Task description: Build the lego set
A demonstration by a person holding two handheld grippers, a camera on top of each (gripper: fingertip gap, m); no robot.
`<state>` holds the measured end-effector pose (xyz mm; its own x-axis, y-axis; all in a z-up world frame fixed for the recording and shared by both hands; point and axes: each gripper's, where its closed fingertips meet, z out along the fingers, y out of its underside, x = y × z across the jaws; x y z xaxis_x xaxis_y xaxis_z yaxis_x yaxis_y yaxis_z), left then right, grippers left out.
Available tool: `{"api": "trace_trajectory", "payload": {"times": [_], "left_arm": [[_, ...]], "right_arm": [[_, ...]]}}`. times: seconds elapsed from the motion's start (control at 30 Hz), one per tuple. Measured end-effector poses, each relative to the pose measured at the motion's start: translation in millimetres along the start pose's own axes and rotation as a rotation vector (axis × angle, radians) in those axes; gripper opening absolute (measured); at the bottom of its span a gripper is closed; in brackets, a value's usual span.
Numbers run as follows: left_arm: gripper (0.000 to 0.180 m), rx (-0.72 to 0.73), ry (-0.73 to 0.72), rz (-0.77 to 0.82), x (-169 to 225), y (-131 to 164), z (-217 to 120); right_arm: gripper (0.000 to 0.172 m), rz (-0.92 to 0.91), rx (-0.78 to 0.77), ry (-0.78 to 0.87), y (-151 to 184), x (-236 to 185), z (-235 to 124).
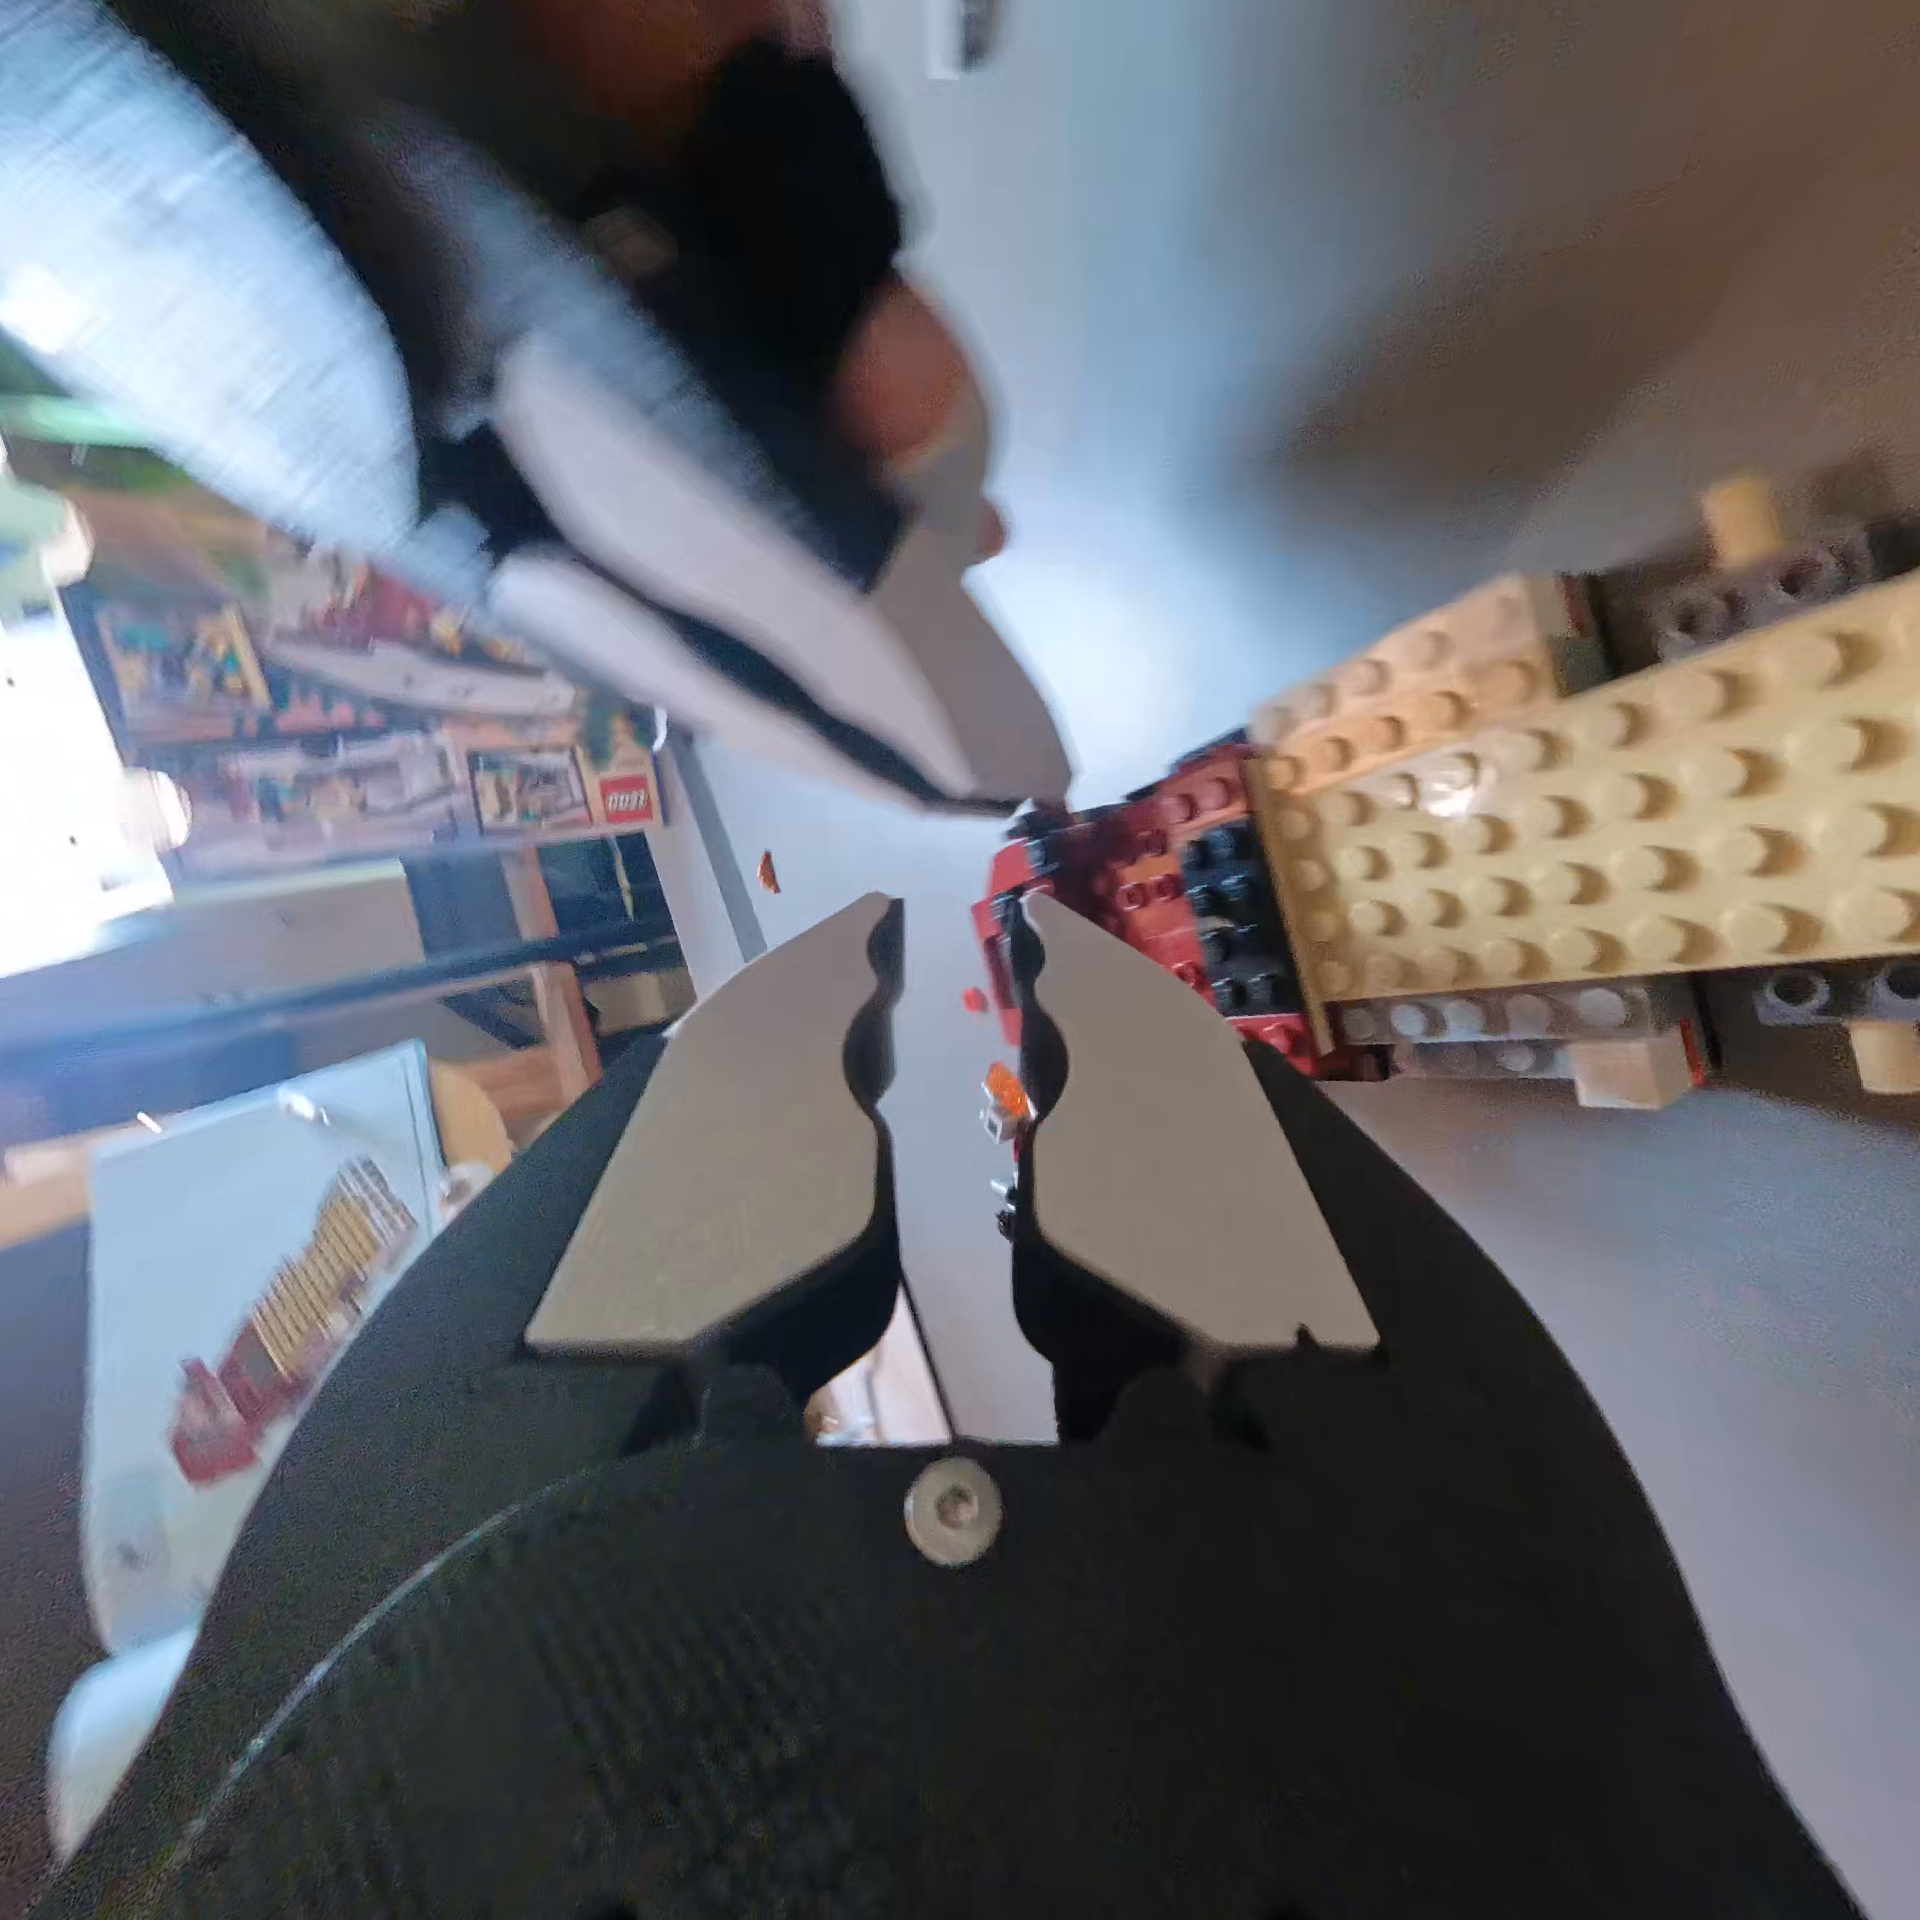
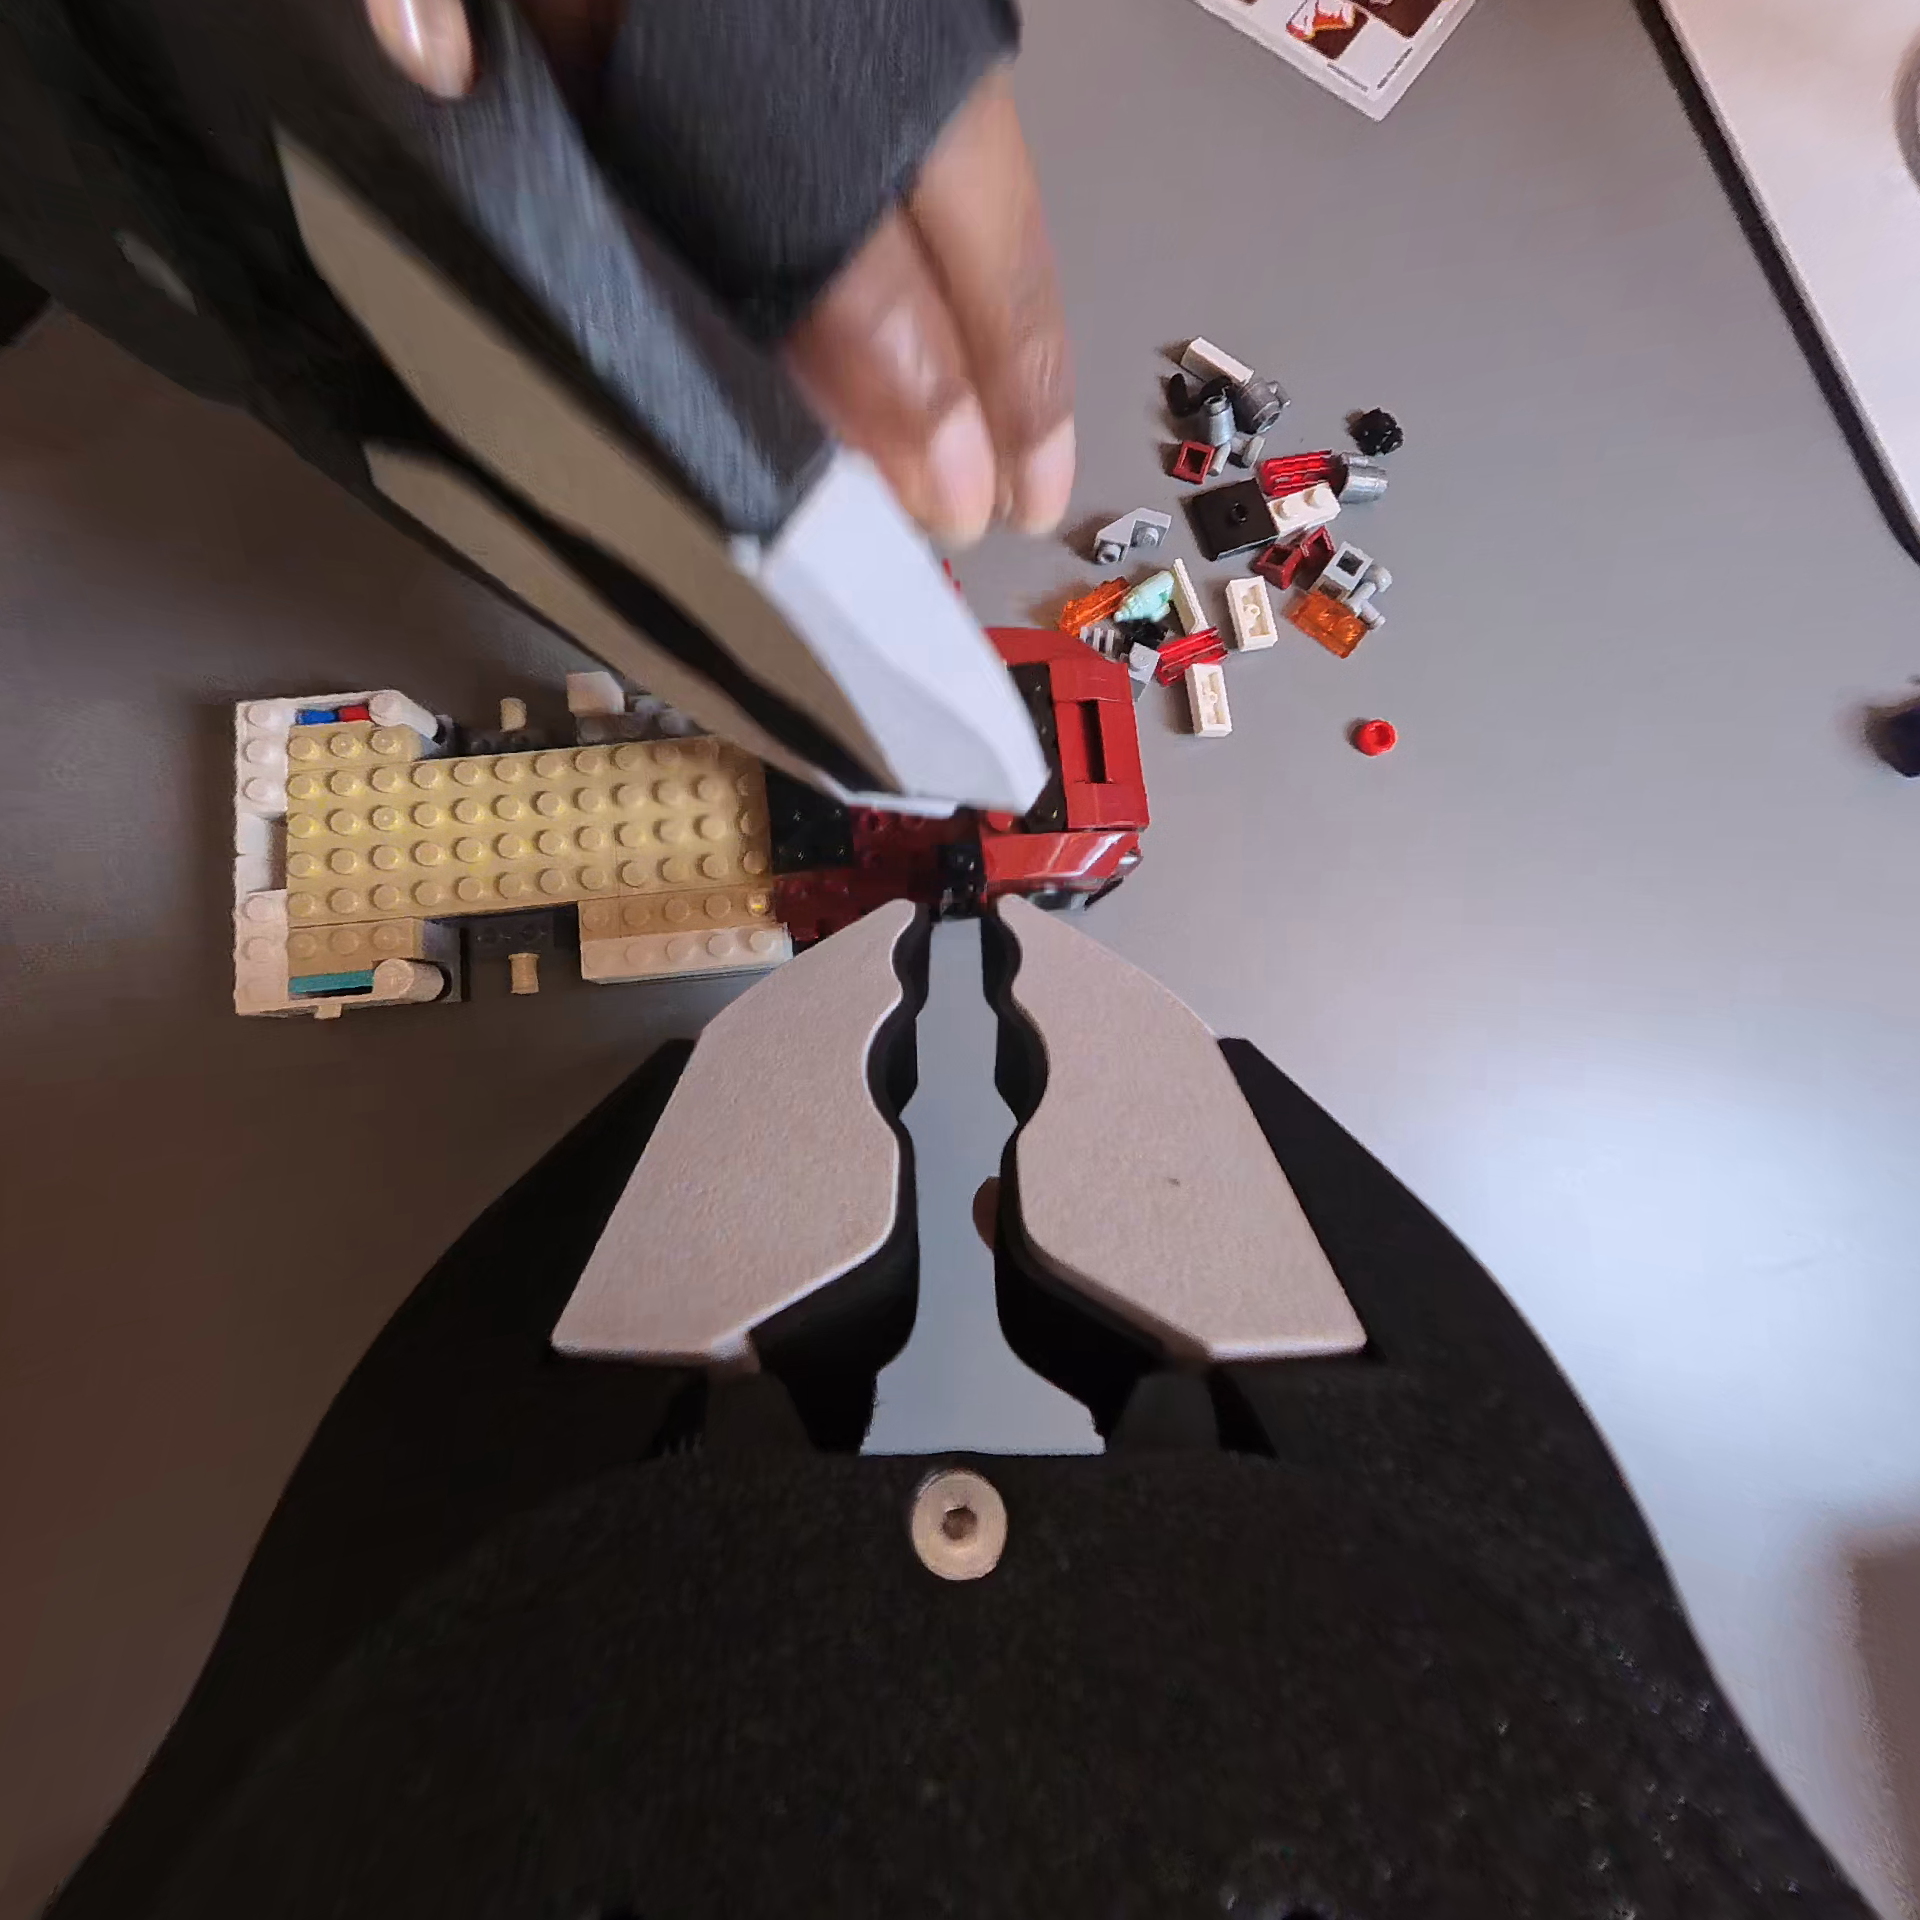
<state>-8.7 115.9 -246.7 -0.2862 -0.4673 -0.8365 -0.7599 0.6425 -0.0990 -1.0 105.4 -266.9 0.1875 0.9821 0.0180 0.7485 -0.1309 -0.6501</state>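
Hand motion-blurred; tan brick model cut off by right edge.

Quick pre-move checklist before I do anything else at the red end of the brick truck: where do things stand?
1. Left hand-held gripper empty, fingers apart: ok.
2. Right hand-held gripper fingers slightly apart at the red cab; holding anything: cannot tell.
3. The two grippers clear of each other: not ok, they crowd the cab.
4. Truck flat on the table: ok.
5. Loose bricks clear of the cab: ok, beside it.
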Motion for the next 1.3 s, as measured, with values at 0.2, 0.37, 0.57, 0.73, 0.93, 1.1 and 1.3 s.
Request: {"api": "trace_trajectory", "payload": {"times": [0.2,0.37,0.57,0.73,0.93,1.1,1.3], "left_arm": [[0.034,0.225,0.065,-0.74,-12.7,2.0,-34.3],[0.036,0.286,0.115,-1.148,9.9,29.5,-31.3],[0.034,0.318,0.181,-1.165,27.6,33.4,-16.8],[0.044,0.374,0.202,-1.12,22.7,31.8,-8.6],[0.054,0.431,0.306,-1.131,19.1,32.9,-1.4],[0.049,0.452,0.449,-1.074,27.0,29.1,3.4],[0.042,0.484,0.508,-1.049,26.1,25.9,6.6]], "right_arm": [[0.019,0.044,0.215,0.029,-5.3,-4.3,-17.7],[0.019,-0.033,0.279,0.122,-9.3,-3.7,-14.2],[0.017,0.004,0.256,0.098,-7.9,0.5,1.1],[0.013,0.02,0.281,0.085,-7.5,2.9,2.9],[0.032,0.028,0.28,0.091,-3.0,7.9,7.8],[0.045,0.058,0.299,-0.007,-4.9,12.8,12.5],[0.042,0.056,0.327,-0.091,-9.3,14.4,11.6]]}}
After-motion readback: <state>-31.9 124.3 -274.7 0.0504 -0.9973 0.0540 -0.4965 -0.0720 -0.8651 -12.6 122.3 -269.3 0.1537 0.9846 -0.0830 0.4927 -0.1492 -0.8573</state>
